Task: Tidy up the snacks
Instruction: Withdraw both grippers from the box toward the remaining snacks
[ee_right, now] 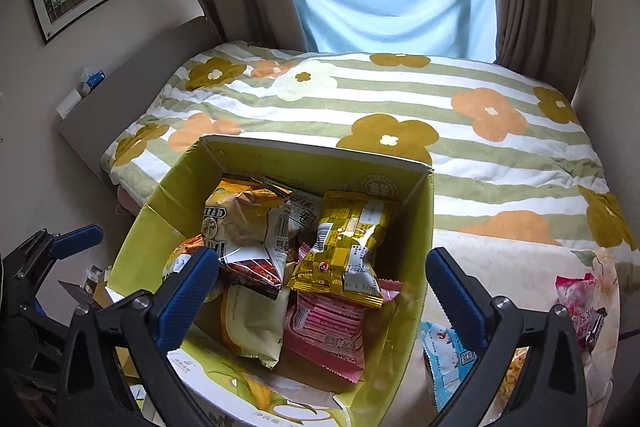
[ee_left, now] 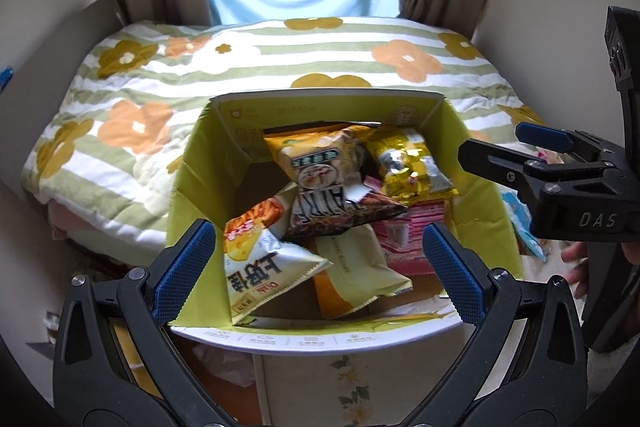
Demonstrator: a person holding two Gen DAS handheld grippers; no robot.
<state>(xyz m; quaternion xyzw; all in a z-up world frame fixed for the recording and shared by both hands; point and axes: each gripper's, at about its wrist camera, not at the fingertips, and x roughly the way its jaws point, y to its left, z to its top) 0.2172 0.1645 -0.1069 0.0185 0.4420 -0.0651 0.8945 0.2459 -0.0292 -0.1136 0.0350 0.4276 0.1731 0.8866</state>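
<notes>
Both tools hang over the open cardboard box (ee_right: 132, 259). The right gripper (ee_right: 322, 301) has its jaws fully spread and nothing between them; the left gripper (ee_left: 314, 273) is likewise wide open and empty.

Snacks still outside the box, at the right edge of the right wrist view: a blue packet (ee_right: 446, 355) just beside the box wall; a pink packet (ee_right: 580, 301) further out on the pale cloth (ee_right: 500, 259).

Handling, as a judgement: these are light, air-filled film pouches; slippery, easily crushed, contents probably brittle. Grip the flat crimped end seal, not the puffed middle; close gently.

Inside the box: a pink wafer pack (ee_right: 326, 331) low and near; a gold packet (ee_right: 344, 251) resting on it; an orange chip bag (ee_right: 244, 223) behind, leaning.

Beyond the box: the flowered quilt (ee_right: 400, 99).
</notes>
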